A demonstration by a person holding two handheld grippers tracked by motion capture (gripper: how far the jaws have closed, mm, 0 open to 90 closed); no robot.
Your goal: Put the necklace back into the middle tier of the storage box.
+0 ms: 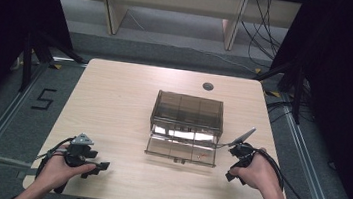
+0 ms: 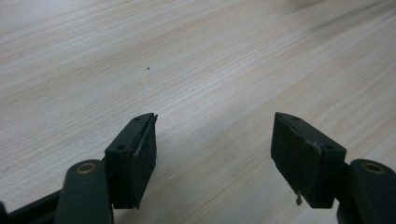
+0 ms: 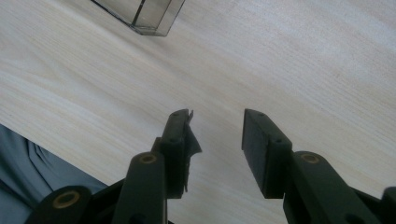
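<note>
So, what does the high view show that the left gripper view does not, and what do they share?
High view alone: a clear smoky plastic box mid-table with its front flap folded down, the right gripper beside it, both hands, and the floor around.

Left gripper view alone: the worn, frayed pads on its open jaws, with nothing between them.

Both: the left gripper and the pale wooden table.

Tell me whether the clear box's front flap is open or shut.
Open. In the high view the clear box's front flap lies folded down flat on the table, toward the person.
</note>
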